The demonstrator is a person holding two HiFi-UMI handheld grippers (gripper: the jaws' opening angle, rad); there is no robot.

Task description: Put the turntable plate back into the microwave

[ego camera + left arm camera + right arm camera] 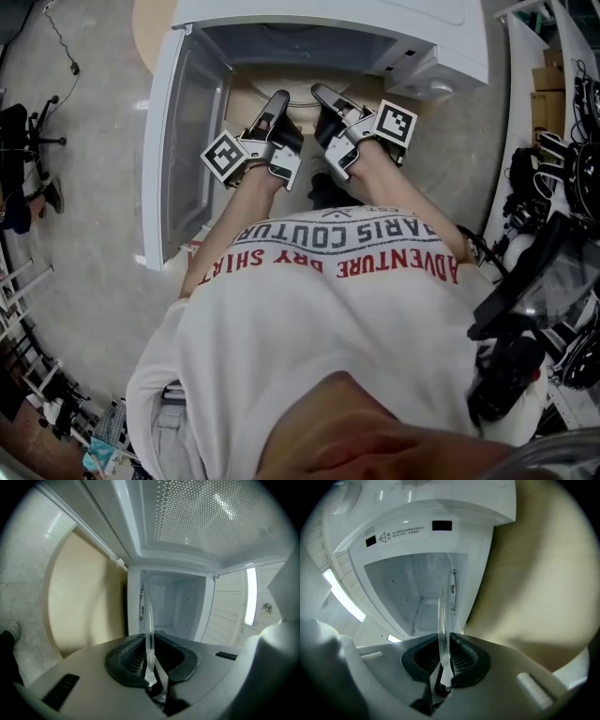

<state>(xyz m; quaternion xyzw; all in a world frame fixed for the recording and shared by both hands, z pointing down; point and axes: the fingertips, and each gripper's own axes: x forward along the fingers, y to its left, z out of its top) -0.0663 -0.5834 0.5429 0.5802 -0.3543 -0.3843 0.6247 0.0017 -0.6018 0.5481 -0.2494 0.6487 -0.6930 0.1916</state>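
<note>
The glass plate hangs at the mouth of the microwave, its rim pinched by the left gripper and the right gripper — both jaws clamped on glass. Best move now: hold it level, ease it in evenly, then set it down centred.

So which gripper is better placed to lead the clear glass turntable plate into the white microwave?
Marginally right. Both the left gripper and right gripper are shut on the clear glass turntable plate, facing the white microwave, but its open door stands close beside the left.

Clear glass turntable plate, edge-on, at open white microwave
</note>
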